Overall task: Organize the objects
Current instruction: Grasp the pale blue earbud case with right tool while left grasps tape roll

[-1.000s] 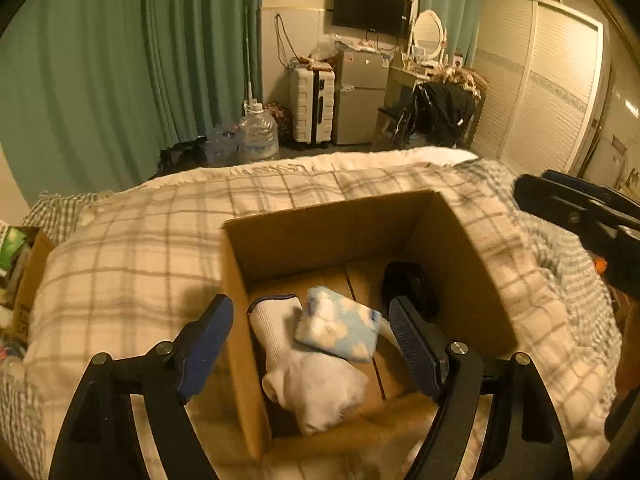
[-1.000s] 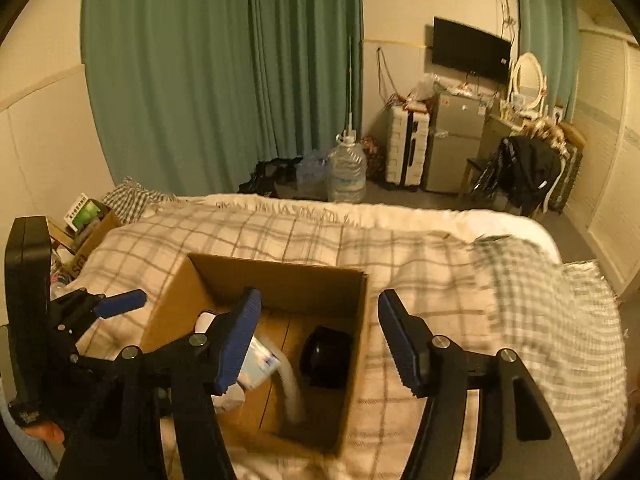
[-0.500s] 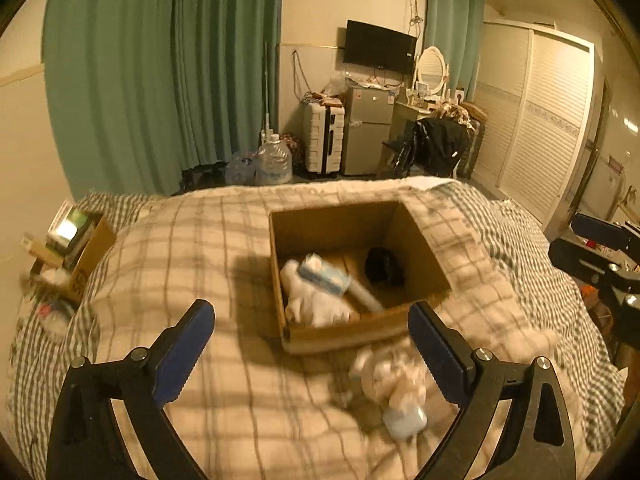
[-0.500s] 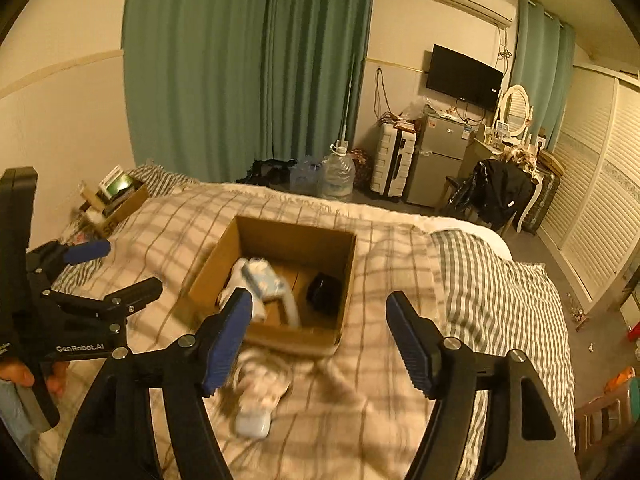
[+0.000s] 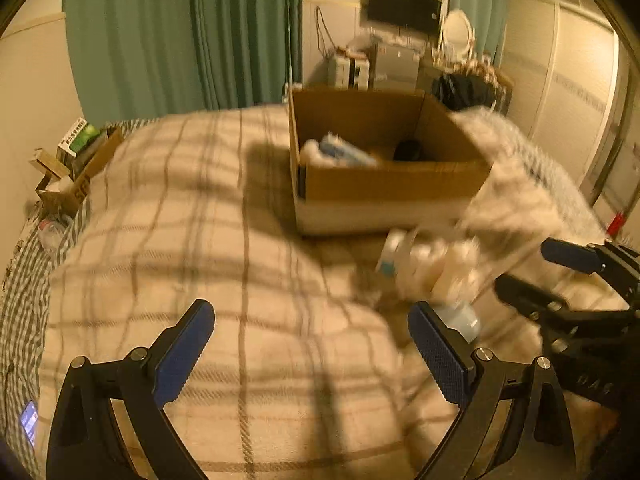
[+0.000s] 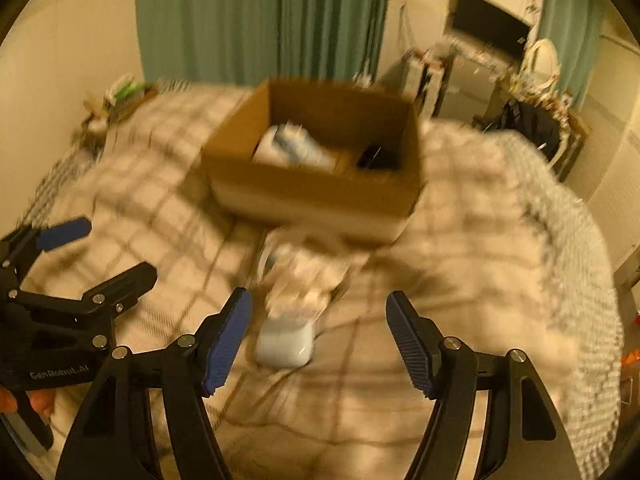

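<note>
An open cardboard box (image 5: 394, 188) (image 6: 316, 196) sits on the plaid bed and holds a white cloth item, a light blue pack (image 6: 298, 148) and a black object (image 5: 408, 150). In front of it lie a clear bag of white items (image 5: 434, 268) (image 6: 300, 284) and a small white-blue case (image 6: 285, 344). My left gripper (image 5: 310, 354) is open and empty over the blanket, left of the bag. My right gripper (image 6: 320, 338) is open and empty, low over the case. Both views are blurred.
The plaid blanket (image 5: 200, 260) covers the bed. A box of clutter (image 5: 76, 160) stands at the bed's left edge. Green curtains, a suitcase, a fridge and a chair with dark clothes (image 6: 528, 128) stand behind. White closet doors are at the right.
Both grippers have pulled back from the box and dropped low toward the bag and case in front of it. Both stay open and empty.
</note>
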The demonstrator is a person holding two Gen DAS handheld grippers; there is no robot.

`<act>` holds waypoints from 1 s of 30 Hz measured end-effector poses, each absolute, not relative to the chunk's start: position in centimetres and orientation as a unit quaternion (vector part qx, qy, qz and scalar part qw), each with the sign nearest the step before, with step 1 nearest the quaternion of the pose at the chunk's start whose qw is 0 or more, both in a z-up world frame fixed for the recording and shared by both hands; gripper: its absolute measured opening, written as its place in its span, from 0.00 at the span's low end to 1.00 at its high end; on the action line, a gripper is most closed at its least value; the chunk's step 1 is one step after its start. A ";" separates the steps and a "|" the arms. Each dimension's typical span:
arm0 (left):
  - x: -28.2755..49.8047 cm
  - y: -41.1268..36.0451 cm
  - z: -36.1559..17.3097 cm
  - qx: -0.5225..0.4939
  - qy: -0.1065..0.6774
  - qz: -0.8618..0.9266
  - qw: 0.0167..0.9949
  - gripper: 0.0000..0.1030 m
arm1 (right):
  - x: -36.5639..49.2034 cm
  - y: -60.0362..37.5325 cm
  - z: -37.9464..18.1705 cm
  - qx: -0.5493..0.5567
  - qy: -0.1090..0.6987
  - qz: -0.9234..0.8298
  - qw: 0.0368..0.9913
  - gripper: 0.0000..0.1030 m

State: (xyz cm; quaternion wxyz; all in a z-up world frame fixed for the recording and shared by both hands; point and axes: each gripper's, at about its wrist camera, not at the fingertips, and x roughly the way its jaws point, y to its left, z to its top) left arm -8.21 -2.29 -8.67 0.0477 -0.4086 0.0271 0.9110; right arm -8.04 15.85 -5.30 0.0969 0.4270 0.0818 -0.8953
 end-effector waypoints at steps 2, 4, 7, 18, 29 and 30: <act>-8.3 -2.4 -9.6 -0.419 0.028 0.906 0.047 0.97 | -8.8 15.5 -7.8 0.458 0.081 -0.879 0.104 0.67; -8.5 -2.9 -10.2 -0.428 0.023 0.903 0.036 0.97 | -9.5 15.0 -9.5 0.483 0.088 -0.865 0.106 0.67; -9.1 -4.1 -10.7 -0.443 -0.007 0.896 0.032 0.97 | -10.1 14.4 -11.1 0.506 0.087 -0.850 0.118 0.67; -9.1 -5.2 -11.0 -0.447 -0.041 0.893 0.028 0.97 | -10.3 13.1 -13.5 0.535 0.117 -0.829 0.113 0.49; -9.4 -1.3 -10.3 -0.452 0.011 0.890 0.050 0.97 | -8.2 18.9 -5.2 0.442 0.073 -0.891 0.070 0.49; -9.6 -0.7 -10.3 -0.456 0.014 0.888 0.056 0.97 | -8.6 19.4 -4.5 0.438 0.074 -0.894 0.066 0.49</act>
